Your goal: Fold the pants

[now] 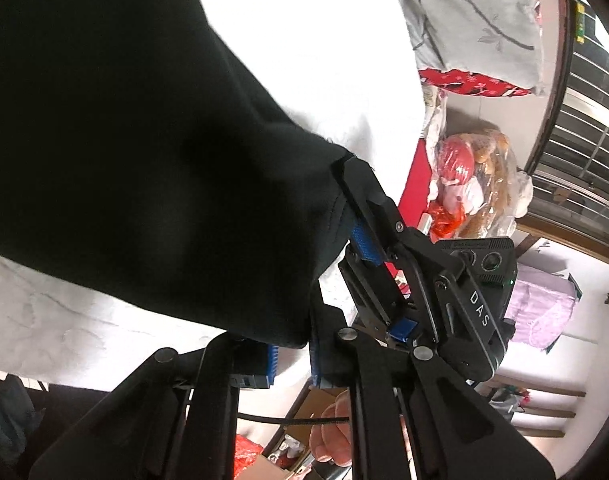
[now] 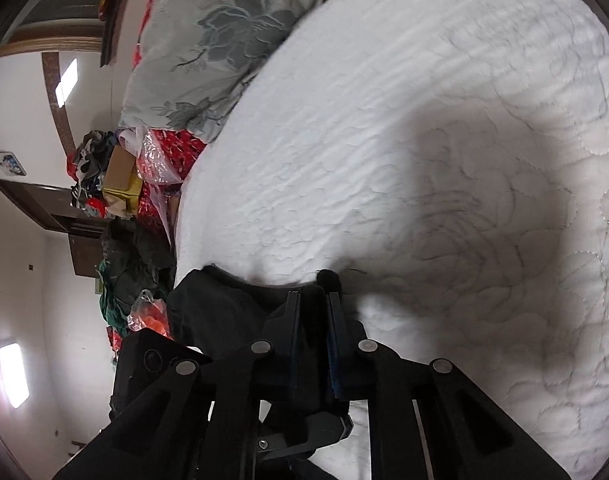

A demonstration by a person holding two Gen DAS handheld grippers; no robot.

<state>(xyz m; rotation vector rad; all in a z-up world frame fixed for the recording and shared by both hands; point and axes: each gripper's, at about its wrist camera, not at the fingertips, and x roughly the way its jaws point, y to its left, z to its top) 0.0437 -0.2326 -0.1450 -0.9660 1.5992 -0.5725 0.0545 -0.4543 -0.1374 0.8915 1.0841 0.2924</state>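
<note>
A: State the position of the pants, starting at the left.

B: The black pants fill the left of the left wrist view, lifted above the white quilted bed. One edge runs down into the left gripper.

A: Left gripper condition?

B: Clenched on the pants. The fabric edge sits between its blue pads. Just to the right, the right gripper grasps the same edge higher up, beside a bagged pile of goods past the bed edge.

A: Confirm from the right wrist view.

B: To the left, clutter lies beside the bed. A flowered pillow rests at the top. The right gripper has its jaws nearly together, with black pants fabric pinched between them.
</note>
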